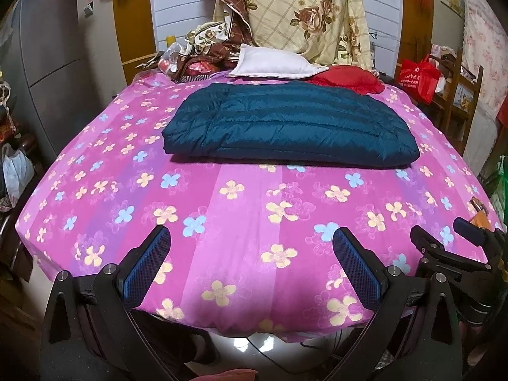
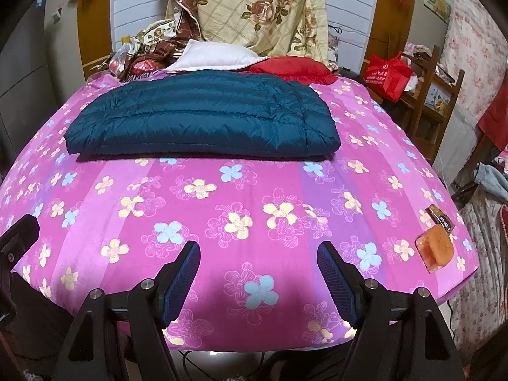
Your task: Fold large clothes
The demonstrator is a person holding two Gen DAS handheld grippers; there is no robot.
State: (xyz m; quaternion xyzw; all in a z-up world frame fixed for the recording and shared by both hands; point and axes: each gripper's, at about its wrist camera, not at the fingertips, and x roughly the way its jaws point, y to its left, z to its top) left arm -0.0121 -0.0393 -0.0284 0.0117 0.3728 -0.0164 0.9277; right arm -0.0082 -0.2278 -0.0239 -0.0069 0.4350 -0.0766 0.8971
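Observation:
A dark teal quilted down jacket point(image 1: 289, 123) lies folded into a flat rectangle on the far half of the pink flowered bed point(image 1: 241, 216). It also shows in the right wrist view point(image 2: 203, 117). My left gripper point(image 1: 250, 241) is open and empty, held above the bed's near edge, well short of the jacket. My right gripper point(image 2: 258, 254) is open and empty too, above the near edge point(image 2: 254, 285). The right gripper's fingers point(image 1: 425, 241) show at the right of the left wrist view.
A white pillow point(image 1: 273, 63), a red cushion point(image 1: 346, 79) and a floral quilt point(image 1: 301, 16) pile up at the bed's head. An orange packet point(image 2: 435, 249) lies near the bed's right edge. A wooden chair with a red bag point(image 2: 387, 74) stands to the right.

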